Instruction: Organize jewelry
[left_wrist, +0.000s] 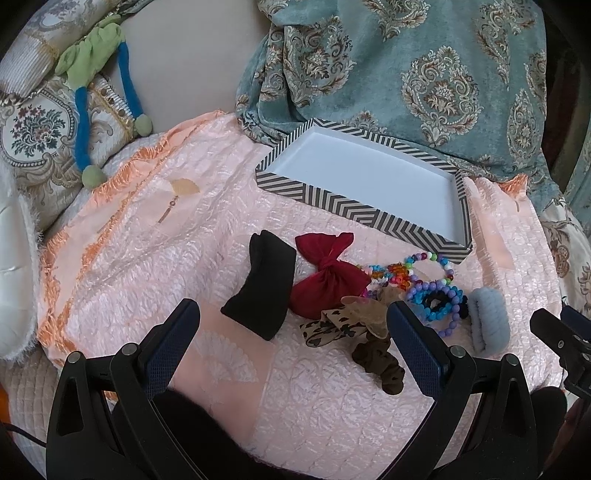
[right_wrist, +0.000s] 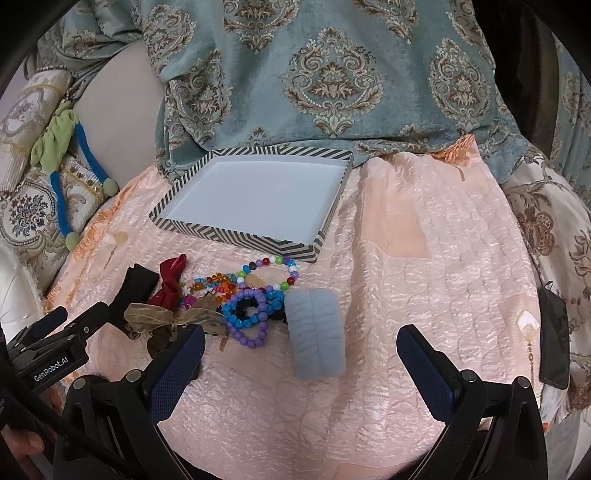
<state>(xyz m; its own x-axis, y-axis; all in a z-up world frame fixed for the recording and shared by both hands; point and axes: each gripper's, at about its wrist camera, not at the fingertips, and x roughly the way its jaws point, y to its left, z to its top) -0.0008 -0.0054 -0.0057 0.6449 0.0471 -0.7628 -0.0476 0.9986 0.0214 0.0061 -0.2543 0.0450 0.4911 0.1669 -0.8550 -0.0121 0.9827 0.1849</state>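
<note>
A shallow white tray with a black-and-white chevron-striped rim (left_wrist: 373, 212) (right_wrist: 236, 236) lay on a peach-pink quilted satin cover (left_wrist: 155, 258) (right_wrist: 424, 258), its back edge against a draped teal damask cloth (left_wrist: 424, 74) (right_wrist: 332, 81), and nothing lay inside it. Just in front of the tray sat a loose heap of accessories: a black folded fabric band (left_wrist: 262, 286) (right_wrist: 138, 282), a dark red fabric bow (left_wrist: 327, 277) (right_wrist: 170, 280) touching it, a string of multicoloured beads (left_wrist: 430, 258) (right_wrist: 269, 264), a purple and blue beaded bracelet (left_wrist: 441, 301) (right_wrist: 251, 317), a sheer tan printed ribbon bow (left_wrist: 340, 321) (right_wrist: 155, 317), a dark brown scrunchie (left_wrist: 380, 362), and a pale blue fuzzy hair band (left_wrist: 487, 321) (right_wrist: 317, 332) at the heap's right end. The left gripper (left_wrist: 291, 332) hung low over the cover with its fingers spread wide and nothing between them, the black band and ribbon bow lying ahead in the gap. The right gripper (right_wrist: 301, 354) was likewise spread apart and empty, the pale blue band lying just ahead between its fingers. A green and blue soft toy (left_wrist: 99, 81) (right_wrist: 61, 155) rested on floral cushions (left_wrist: 37, 136) (right_wrist: 33, 210) far left.
</note>
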